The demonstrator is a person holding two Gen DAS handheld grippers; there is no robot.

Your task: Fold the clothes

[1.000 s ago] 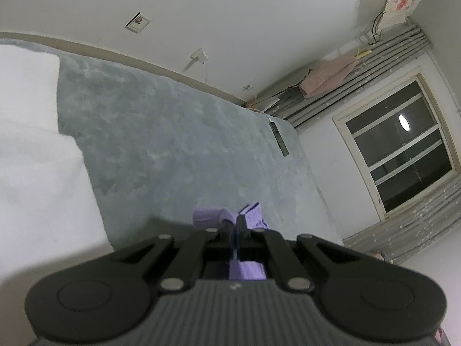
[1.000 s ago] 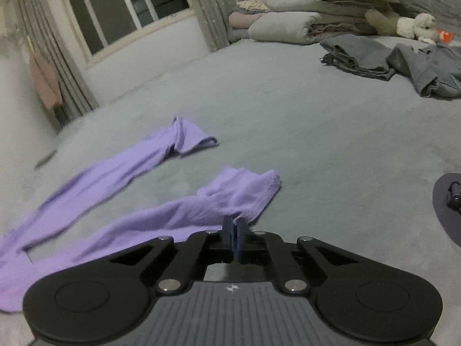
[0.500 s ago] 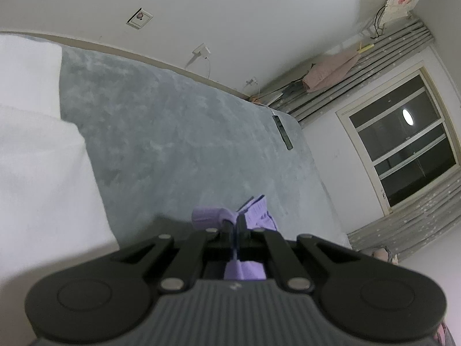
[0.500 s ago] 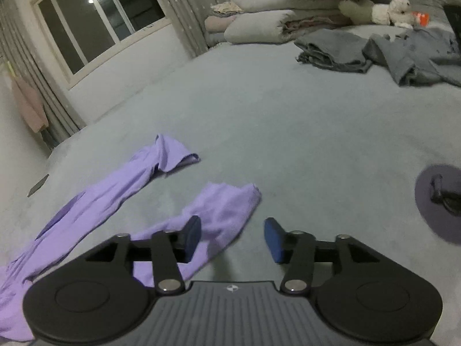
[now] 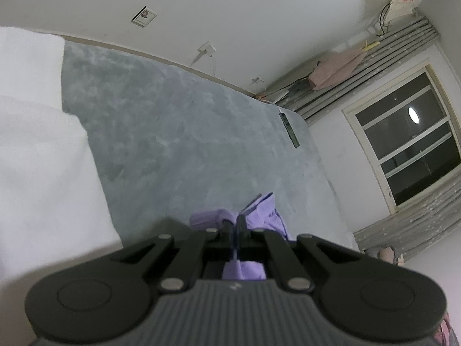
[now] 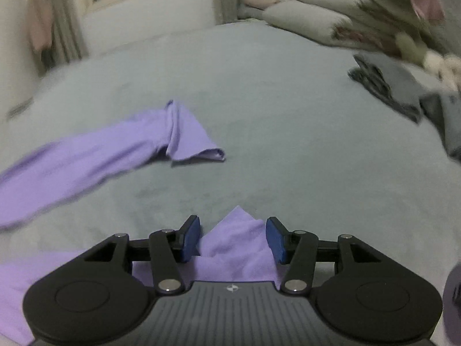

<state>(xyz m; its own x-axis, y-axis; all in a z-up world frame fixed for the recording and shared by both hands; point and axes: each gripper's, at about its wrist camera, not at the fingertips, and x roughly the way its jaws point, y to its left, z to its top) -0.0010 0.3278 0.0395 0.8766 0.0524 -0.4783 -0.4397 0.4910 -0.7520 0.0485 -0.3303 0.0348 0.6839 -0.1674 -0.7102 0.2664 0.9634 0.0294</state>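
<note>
The left claw [image 5: 236, 225] is pinched tight on a bit of the purple cloth [image 5: 260, 213]. The cloth bunches up just past its tips and also shows under them, close to the camera. Past it lies the grey bed [image 5: 187, 132], with a dark remote [image 5: 290, 130] near the far edge. Something white [image 5: 37, 155] fills the left side of this view, too near and blurry to name. A dark window [image 5: 409, 144] sits in the wall on the right, and a pink cloth [image 5: 334, 69] hangs by the curtain in the corner.

The right claw [image 6: 232, 238] has its blue pads [image 6: 190, 238] wide apart. A pointed corner of the purple cloth [image 6: 236, 248] lies on the bed right between the pads, but I cannot tell if either pad touches it. Another long part of the same purple cloth [image 6: 95, 155] stretches across the bed to the left, with its open end lying flat near the middle. The grey bed [image 6: 288, 150] looks blurry in this view. Grey clothes [image 6: 389, 86] lie crumpled at the right side, well apart from the purple cloth. Pillows [image 6: 305, 20] are stacked at the far end of the bed.
</note>
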